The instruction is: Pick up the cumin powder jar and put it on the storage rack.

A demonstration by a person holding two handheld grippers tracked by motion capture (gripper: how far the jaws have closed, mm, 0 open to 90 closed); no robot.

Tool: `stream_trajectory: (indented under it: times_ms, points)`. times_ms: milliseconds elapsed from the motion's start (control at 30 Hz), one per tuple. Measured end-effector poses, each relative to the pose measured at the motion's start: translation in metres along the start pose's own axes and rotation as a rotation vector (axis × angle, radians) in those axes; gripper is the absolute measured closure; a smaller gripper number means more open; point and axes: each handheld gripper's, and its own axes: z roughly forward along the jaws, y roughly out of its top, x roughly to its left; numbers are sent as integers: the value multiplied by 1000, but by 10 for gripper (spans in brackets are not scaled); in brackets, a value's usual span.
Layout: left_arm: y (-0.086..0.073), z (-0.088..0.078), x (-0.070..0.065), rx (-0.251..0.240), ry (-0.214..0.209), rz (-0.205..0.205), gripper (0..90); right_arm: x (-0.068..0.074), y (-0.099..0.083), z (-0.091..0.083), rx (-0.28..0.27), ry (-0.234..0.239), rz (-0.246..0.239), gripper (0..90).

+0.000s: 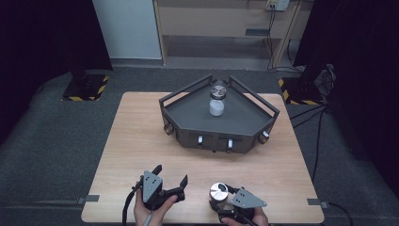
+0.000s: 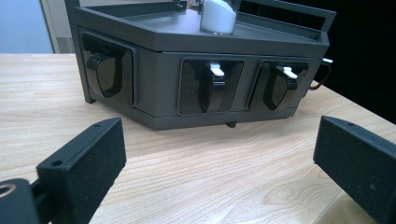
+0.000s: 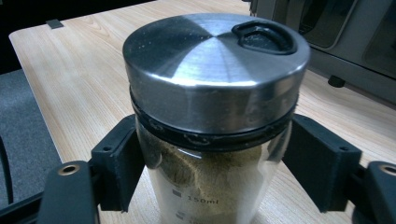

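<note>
At the bottom centre of the high view, the right gripper (image 1: 220, 200) has its black jaws closed around a clear glass jar with a brushed steel lid (image 1: 218, 192), standing on the light wooden table (image 1: 136, 136). In the right gripper view, the pads press against the jar's glass sides just below the lid; brownish powder shows inside. Lower left, the left gripper (image 1: 171, 176) holds its jaws wide apart with nothing between them. At the frame's centre sits a dark grey angular tray (image 1: 188, 113) carrying a second jar of white powder (image 1: 217, 101).
</note>
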Motion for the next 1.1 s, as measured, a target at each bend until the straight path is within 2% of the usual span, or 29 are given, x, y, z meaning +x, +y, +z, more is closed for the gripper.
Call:
stream_trajectory:
  times_ms: [100,600,900,1100]
  points:
    - [0,0,1,3,-1,0,15,0,-1,1,-3,9,-6,309]
    - [-1,2,1,8,-7,-2,14,1,-2,2,-6,6,-6,312]
    - [-2,2,1,8,-8,-6,14,-1,8,1,22,-10,-18,314]
    - [-3,3,2,19,-9,-9,14,-4,17,-9,-4,-22,-17,314]
